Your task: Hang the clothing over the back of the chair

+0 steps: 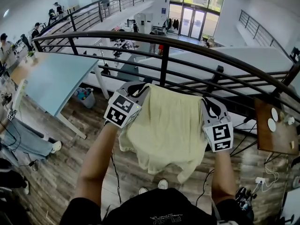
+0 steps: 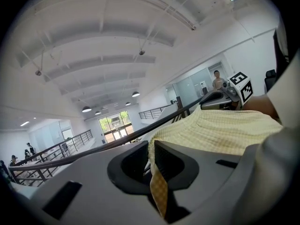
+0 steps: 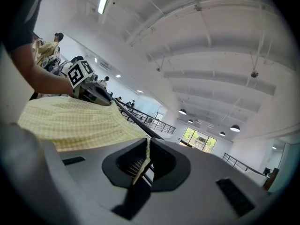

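A pale yellow checked shirt (image 1: 166, 125) hangs spread between my two grippers, in front of a black railing. My left gripper (image 1: 139, 89) is shut on the shirt's upper left corner, and in the left gripper view the fabric (image 2: 220, 132) runs out from between the closed jaws of that gripper (image 2: 151, 156). On the other side, my right gripper (image 1: 206, 102) pinches the upper right corner; a strip of cloth (image 3: 79, 121) sits clamped in the gripper (image 3: 147, 154). The lower hem hangs loose above the person's shoes (image 1: 162, 184). No chair shows in any view.
A black metal railing (image 1: 164, 43) crosses just beyond the shirt, with an open drop behind it. A light blue table (image 1: 56, 78) stands at left, a small wooden table (image 1: 272, 135) at right. Cables and a power strip (image 1: 260, 179) lie on the wood floor. People sit at left.
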Available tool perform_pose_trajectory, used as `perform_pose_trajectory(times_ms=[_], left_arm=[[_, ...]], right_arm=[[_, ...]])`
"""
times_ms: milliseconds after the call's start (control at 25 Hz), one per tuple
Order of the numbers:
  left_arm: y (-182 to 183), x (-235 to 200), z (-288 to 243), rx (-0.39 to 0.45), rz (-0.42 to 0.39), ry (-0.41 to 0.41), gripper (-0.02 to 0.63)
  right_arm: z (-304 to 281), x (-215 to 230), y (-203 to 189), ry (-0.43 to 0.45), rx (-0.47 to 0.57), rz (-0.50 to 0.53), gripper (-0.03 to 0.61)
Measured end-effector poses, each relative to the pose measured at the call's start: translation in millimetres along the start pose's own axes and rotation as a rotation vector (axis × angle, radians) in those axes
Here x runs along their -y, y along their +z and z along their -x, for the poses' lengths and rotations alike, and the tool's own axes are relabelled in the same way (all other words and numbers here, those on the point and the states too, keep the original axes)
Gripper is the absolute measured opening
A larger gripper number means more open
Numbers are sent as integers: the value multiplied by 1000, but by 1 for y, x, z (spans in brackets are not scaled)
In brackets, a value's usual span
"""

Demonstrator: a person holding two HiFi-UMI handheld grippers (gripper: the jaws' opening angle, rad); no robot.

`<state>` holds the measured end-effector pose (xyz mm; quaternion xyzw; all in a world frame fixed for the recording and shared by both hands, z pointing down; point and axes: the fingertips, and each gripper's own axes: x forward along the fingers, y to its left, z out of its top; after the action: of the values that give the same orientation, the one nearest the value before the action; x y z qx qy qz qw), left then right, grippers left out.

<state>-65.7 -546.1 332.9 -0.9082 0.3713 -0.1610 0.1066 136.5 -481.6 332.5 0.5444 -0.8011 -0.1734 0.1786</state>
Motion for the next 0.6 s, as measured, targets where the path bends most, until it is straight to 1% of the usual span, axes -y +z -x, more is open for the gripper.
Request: perform_pose_trajectory(times_ms=[160, 320, 480, 600], left_arm=[[-7, -1, -10, -20, -9, -15, 49], [-17, -2, -20, -52, -11, -34, 52], [-23, -2, -22, -53, 37, -67, 67], [-33, -1, -26, -89, 45, -90, 79]], right_arm=[[-7, -1, -13, 20, -37, 7, 35], [-15, -5, -30, 58, -81, -9, 37], [-18, -14, -43, 107, -110, -27, 37], [-22, -17, -53, 138, -127, -26, 37]])
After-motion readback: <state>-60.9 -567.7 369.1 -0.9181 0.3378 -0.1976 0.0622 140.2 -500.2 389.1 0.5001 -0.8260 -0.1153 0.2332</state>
